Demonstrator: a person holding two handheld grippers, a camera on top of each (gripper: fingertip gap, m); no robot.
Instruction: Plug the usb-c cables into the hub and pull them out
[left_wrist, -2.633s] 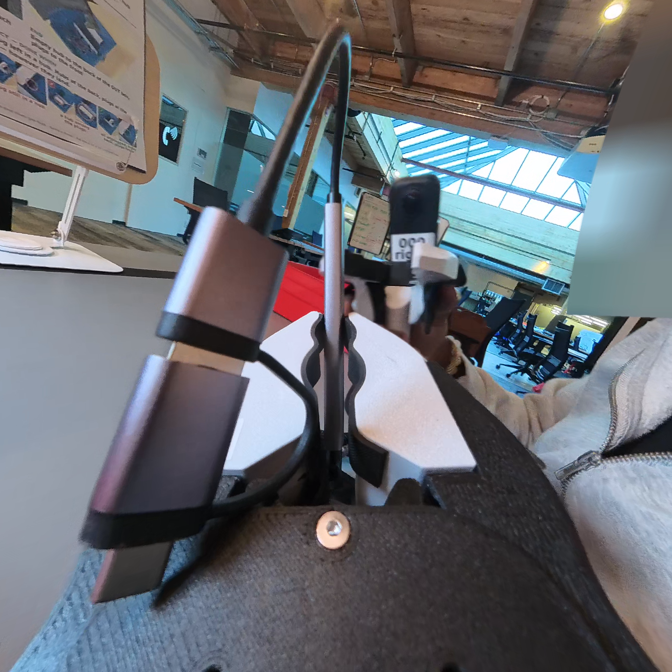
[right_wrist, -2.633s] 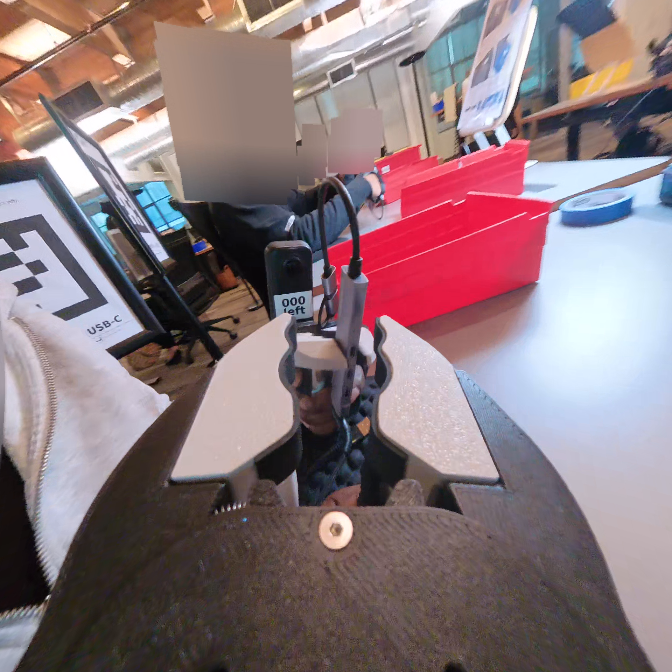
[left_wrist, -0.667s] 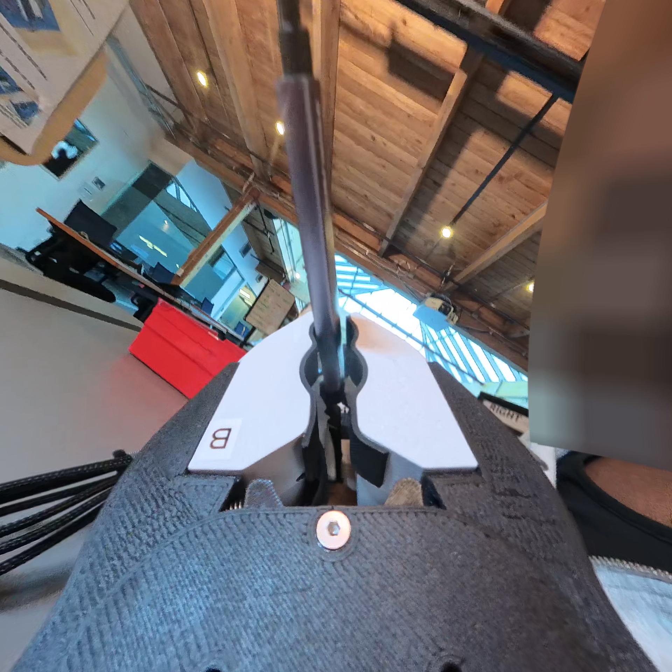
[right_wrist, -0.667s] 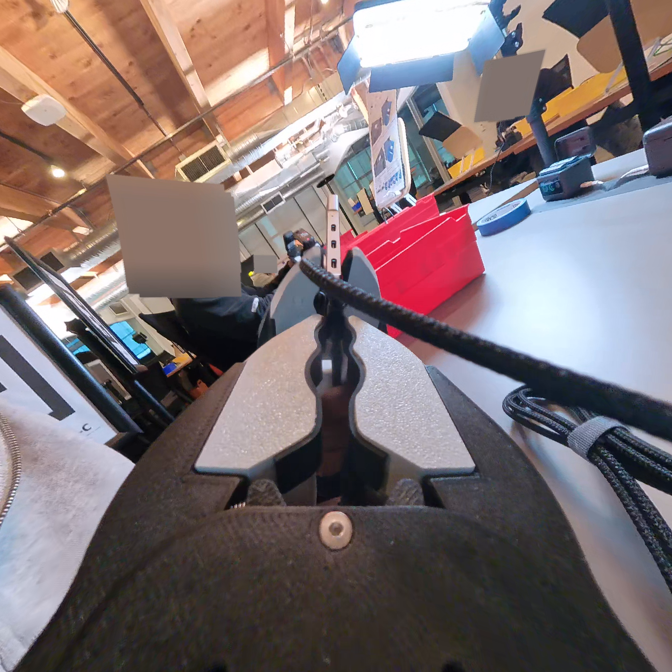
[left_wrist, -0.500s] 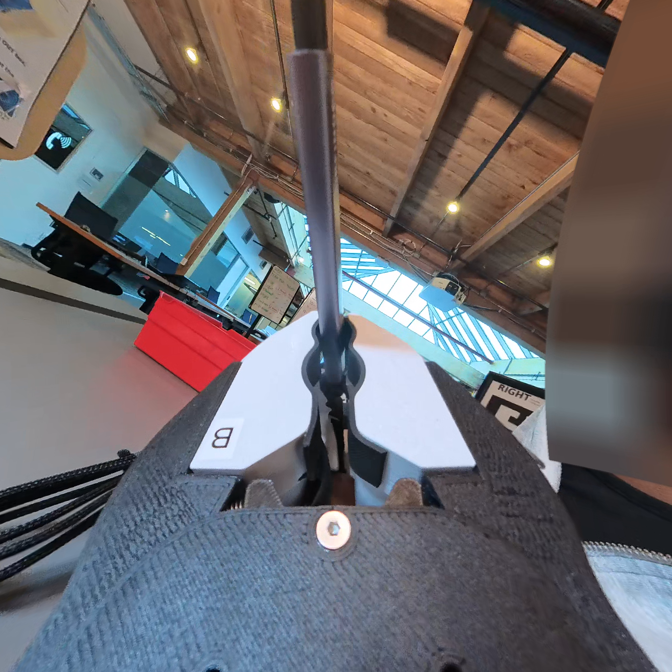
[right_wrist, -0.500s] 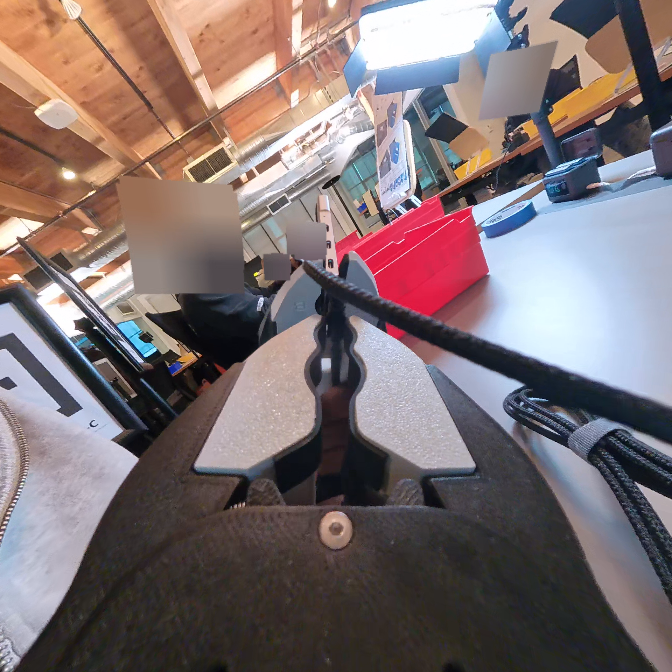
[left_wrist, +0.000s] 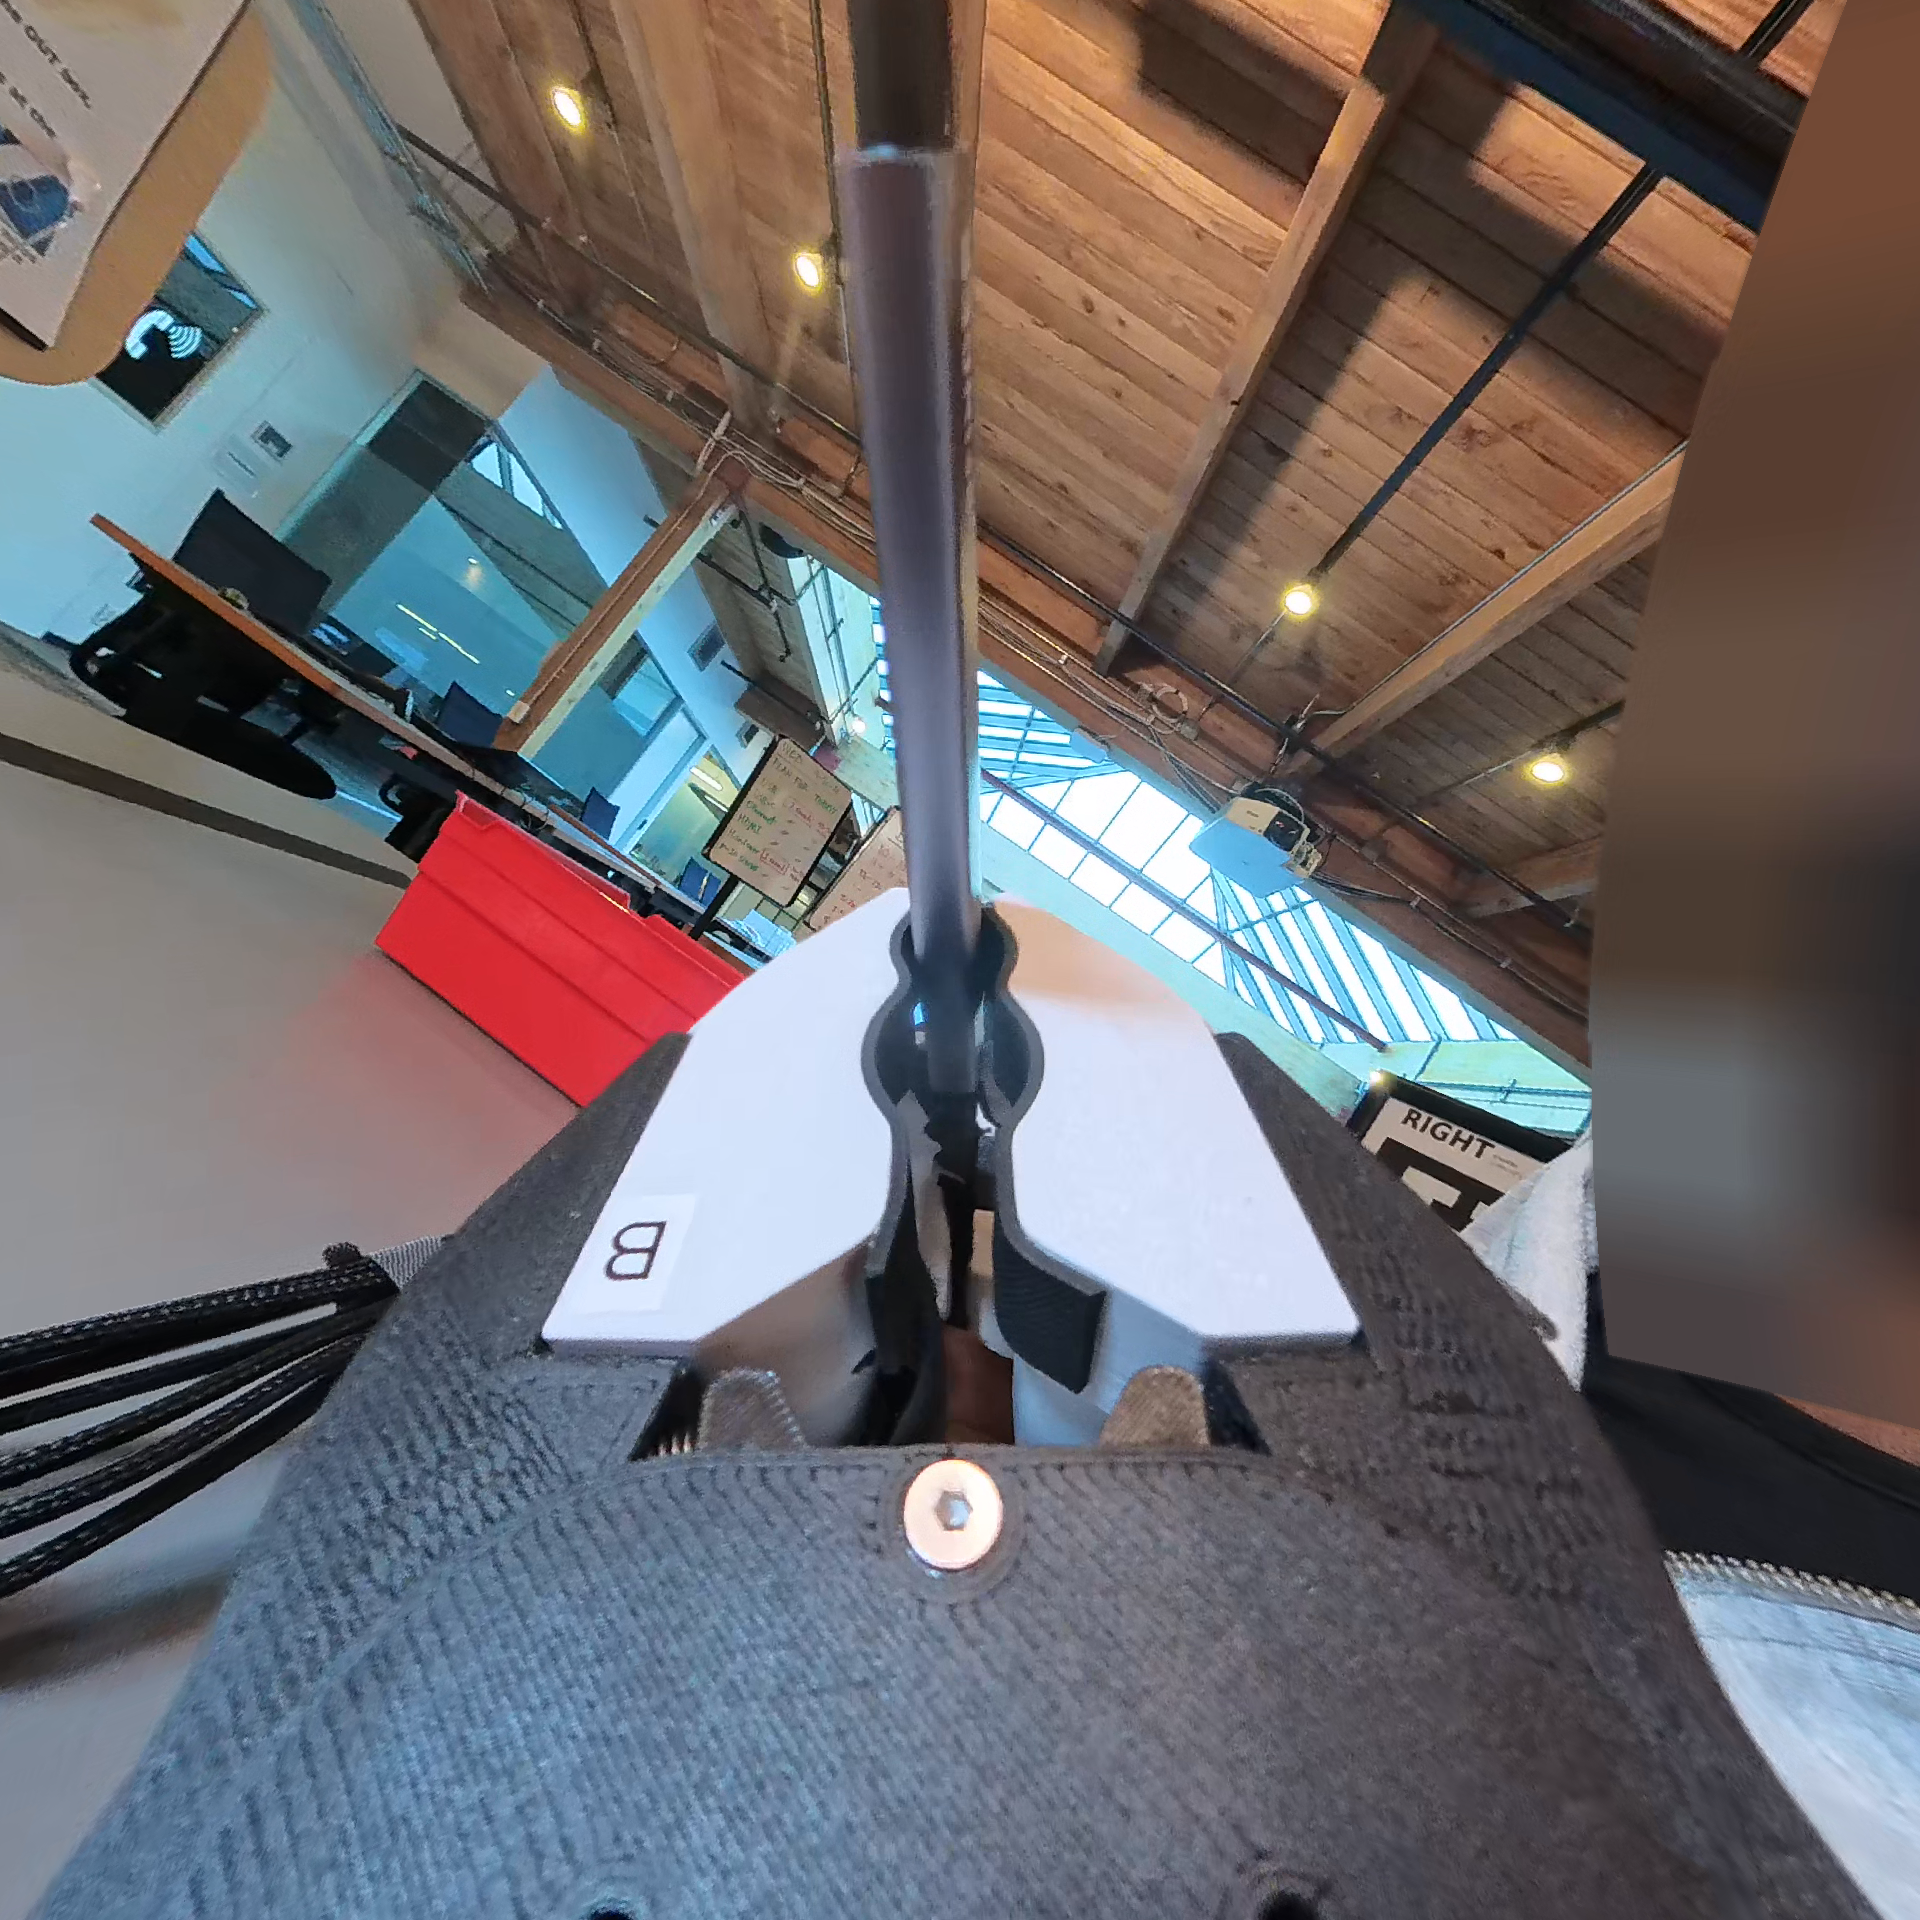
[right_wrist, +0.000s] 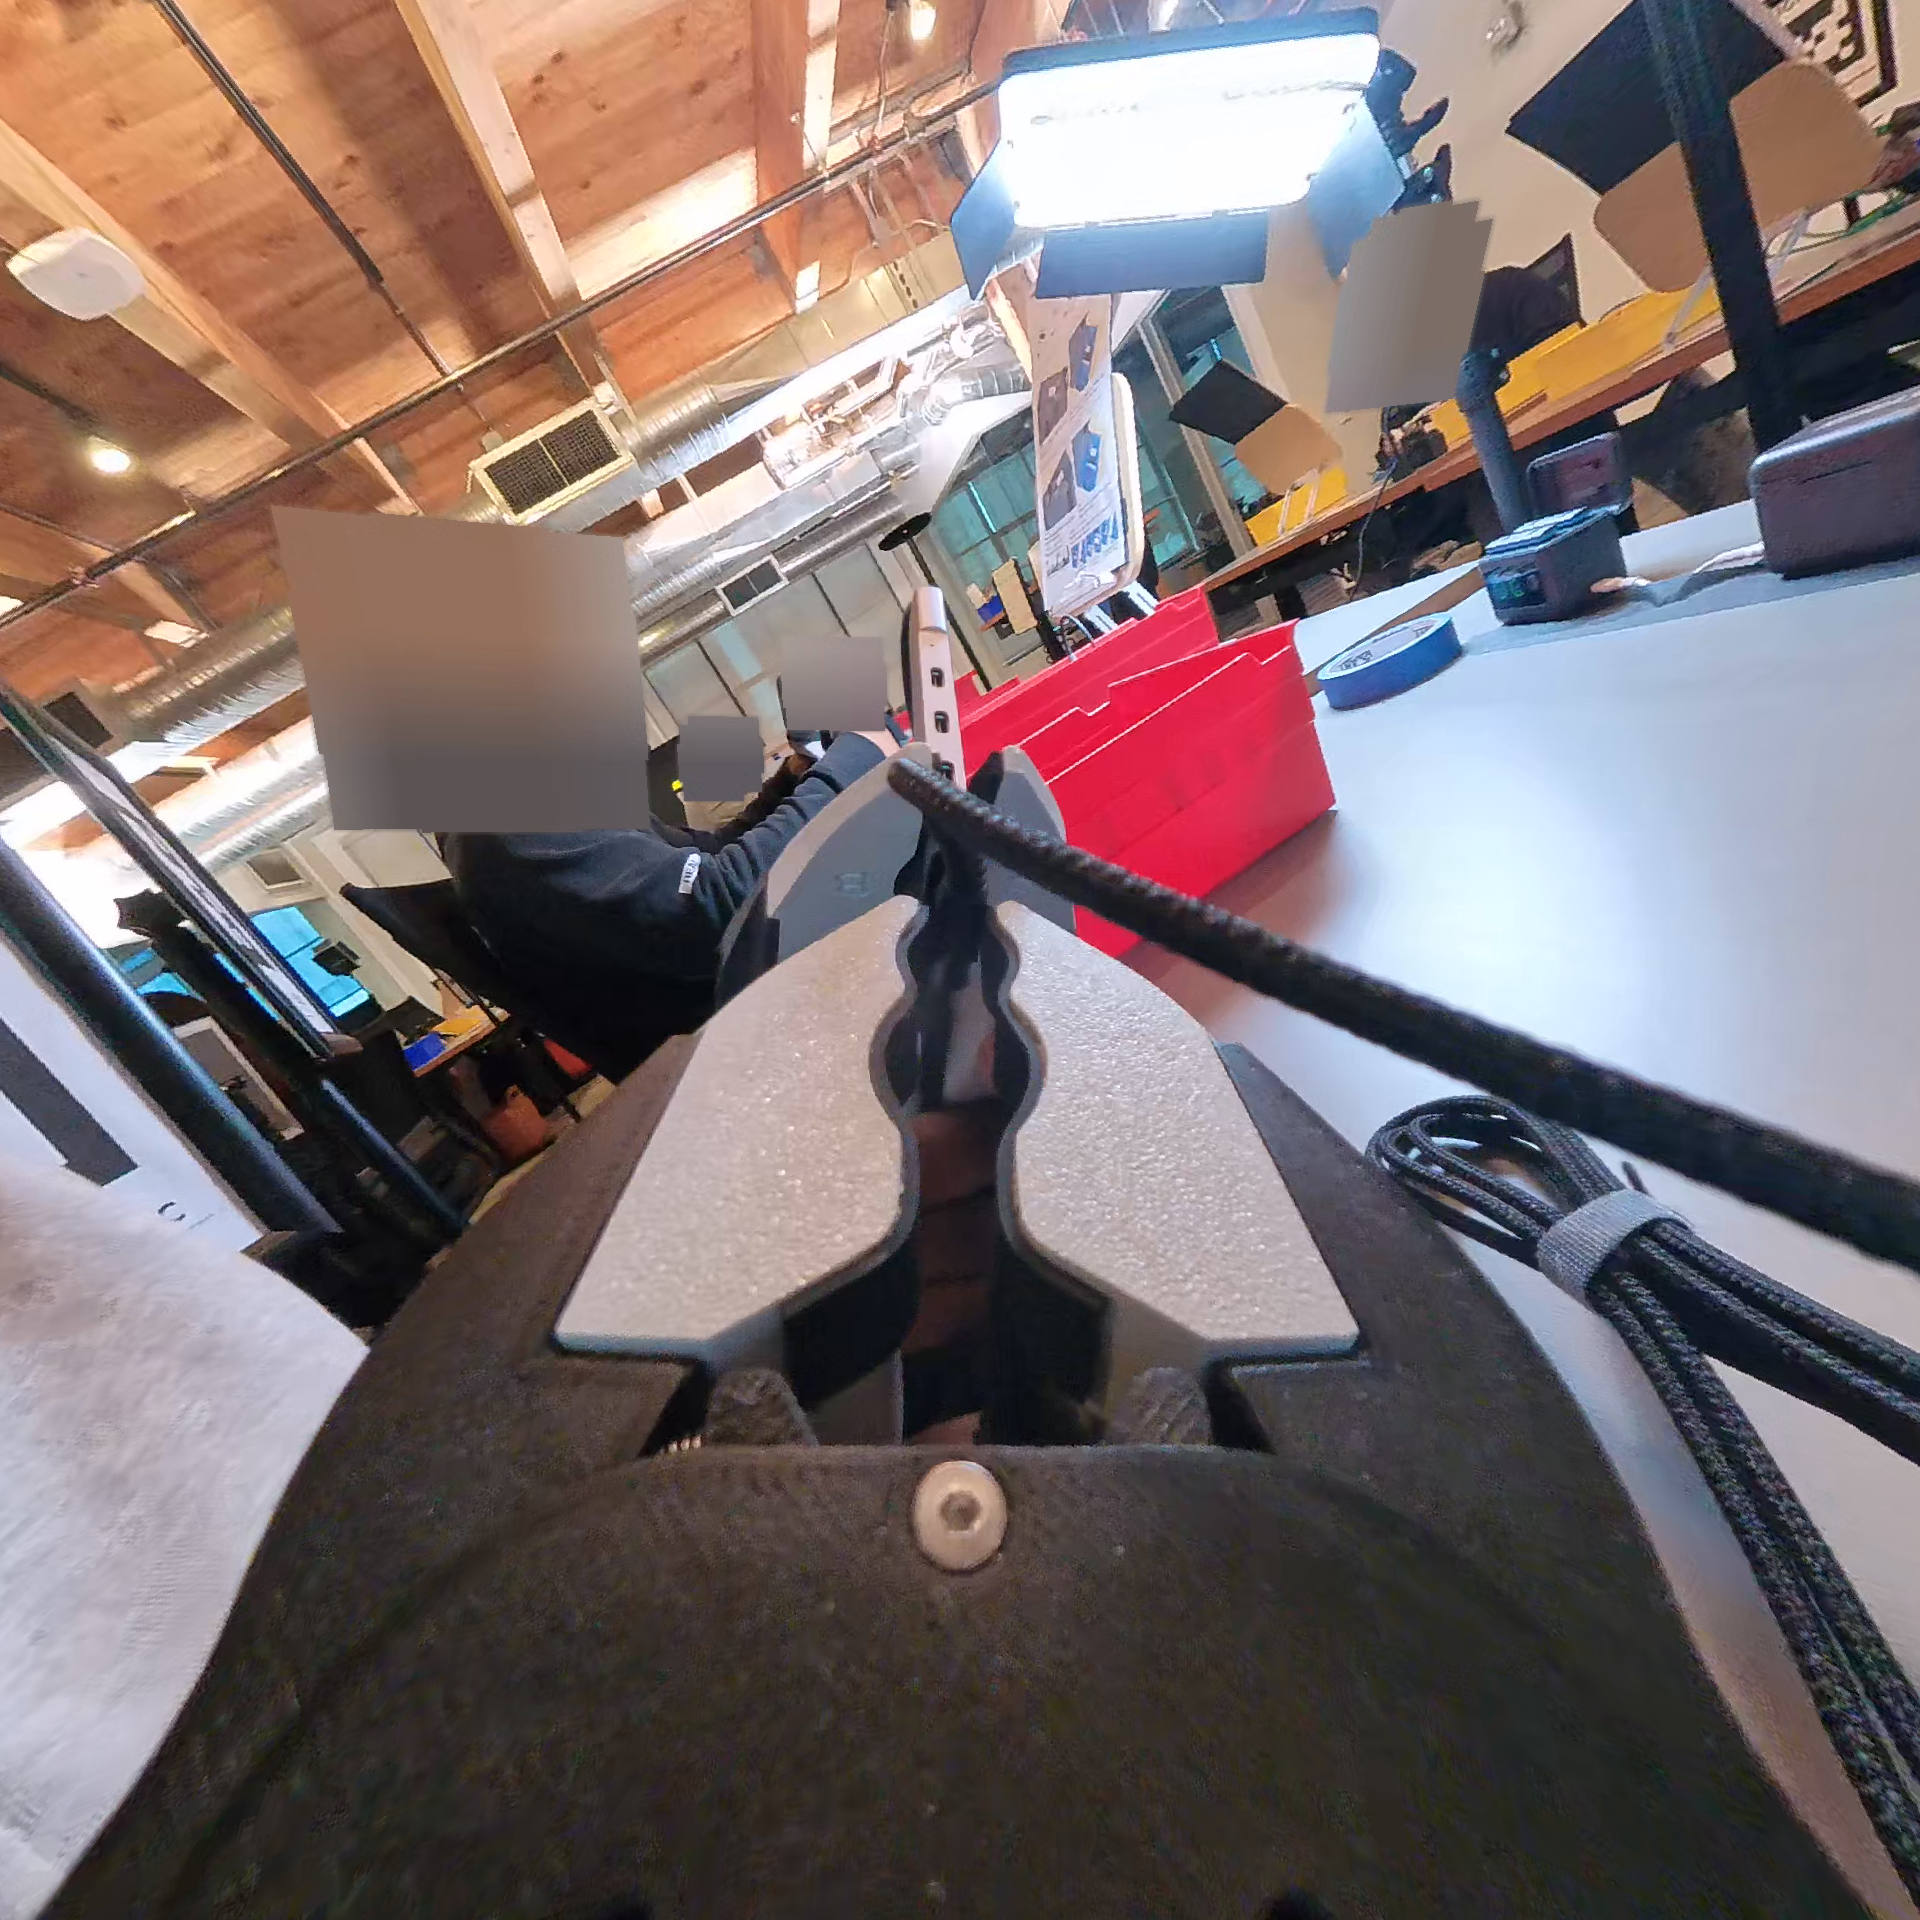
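The left tongs (left_wrist: 945, 997) are closed on the hub (left_wrist: 914, 540), a slim grey metal bar that stands up out of the pinch toward the wooden ceiling, seen edge-on in the left wrist view. The right tongs (right_wrist: 954, 935) are clamped on the plug end of a black braided usb-c cable (right_wrist: 1351, 997), which runs from the fingertips down and to the right, off the edge of the picture. In the right wrist view the hub (right_wrist: 932, 686) rises just beyond the fingertips, its row of small ports facing the camera, held in the left tongs (right_wrist: 914, 831) underneath. The plug sits right at the hub's lower ports; whether it is seated cannot be told. The hub looks light and rigid, with smooth sides that could slide in a loose pinch, so a grip across its flat faces near the base suits it. The cable is limp and gives no push along its length, so the hold belongs on the hard plug shell, in line with the port. The rest of the cable lies coiled (right_wrist: 1558, 1226) on the grey counter (right_wrist: 1610, 831), bound by a grey strap, near red bins (right_wrist: 1164, 769) and a roll of blue tape (right_wrist: 1387, 660).
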